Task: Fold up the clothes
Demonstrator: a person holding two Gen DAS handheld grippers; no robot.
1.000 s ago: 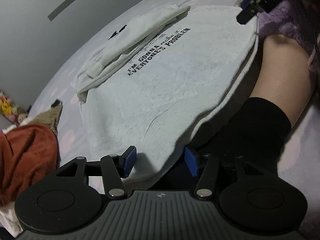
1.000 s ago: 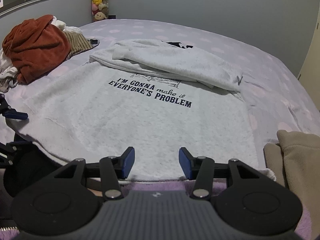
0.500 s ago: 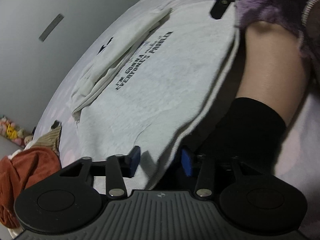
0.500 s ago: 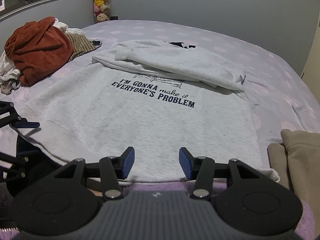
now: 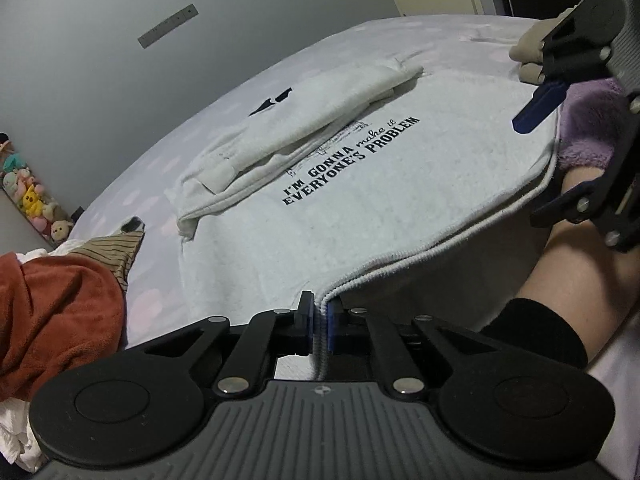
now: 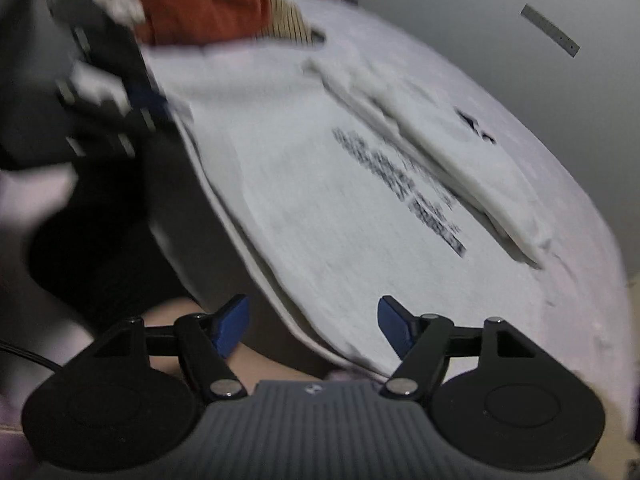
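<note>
A light grey sweatshirt (image 5: 360, 216) with dark printed lettering lies flat on the bed, both sleeves folded across its upper part. My left gripper (image 5: 318, 322) is shut on the ribbed bottom hem at its near left corner. My right gripper (image 6: 313, 320) is open, its blue pads either side of the hem's right part; that view is motion-blurred. The sweatshirt (image 6: 340, 200) fills its middle. The right gripper also shows at the far right of the left wrist view (image 5: 540, 108), and the left gripper at the upper left of the right wrist view (image 6: 120, 108).
A rust-red garment (image 5: 52, 308) and a striped tan one (image 5: 116, 248) are piled at the sweatshirt's left. A folded beige item (image 5: 528, 60) lies beyond the right corner. A bare leg with a black sock (image 5: 532, 344) kneels at the hem. Plush toys (image 5: 28, 200) stand by the wall.
My left gripper has closed onto the hem corner, which was loose between open jaws a second ago. My right gripper has swung down and left toward the hem, still open.
</note>
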